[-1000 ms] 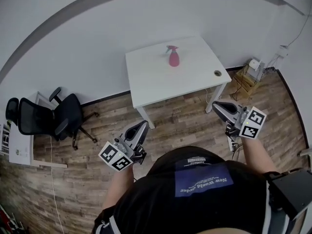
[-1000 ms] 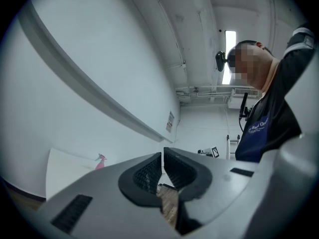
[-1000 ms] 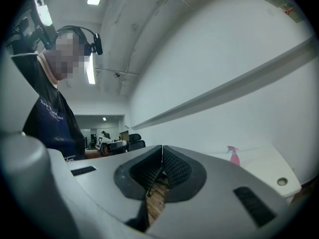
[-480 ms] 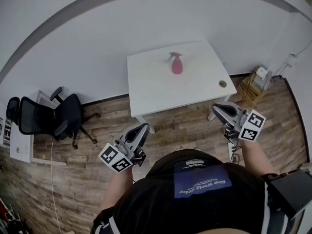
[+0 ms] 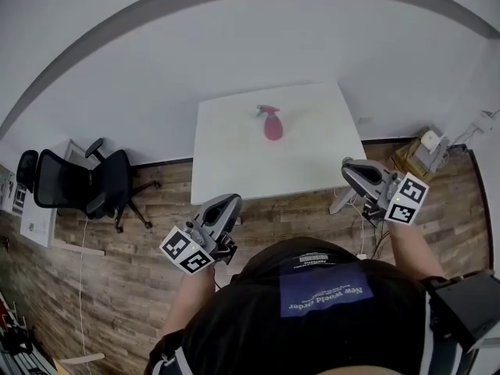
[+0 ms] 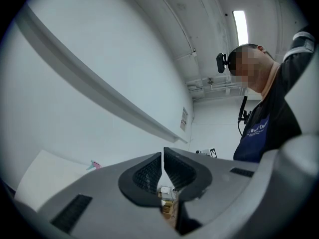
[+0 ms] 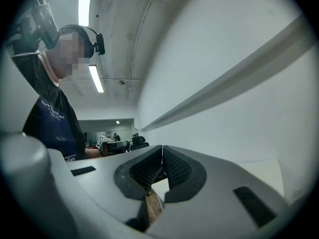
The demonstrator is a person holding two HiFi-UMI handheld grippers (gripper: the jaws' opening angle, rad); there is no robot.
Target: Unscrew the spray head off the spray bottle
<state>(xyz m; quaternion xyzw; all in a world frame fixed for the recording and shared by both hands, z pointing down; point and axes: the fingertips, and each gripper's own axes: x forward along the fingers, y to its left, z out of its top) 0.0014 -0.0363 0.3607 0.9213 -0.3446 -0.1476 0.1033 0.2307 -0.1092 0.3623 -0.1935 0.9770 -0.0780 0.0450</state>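
Well beyond both tongs (image 5: pixel 226 202) (image 5: pixel 348 166), spray bottle (image 5: pixel 272 124)

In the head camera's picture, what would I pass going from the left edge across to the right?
Chair → left gripper → spray bottle → right gripper.

Bright, even light, fisheye-warped edges

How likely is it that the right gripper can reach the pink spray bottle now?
Probably not yet. The right gripper, shut, hangs near the table's near corner; the spray bottle stands toward the far side. Nothing blocks the way, so stepping closer should do.
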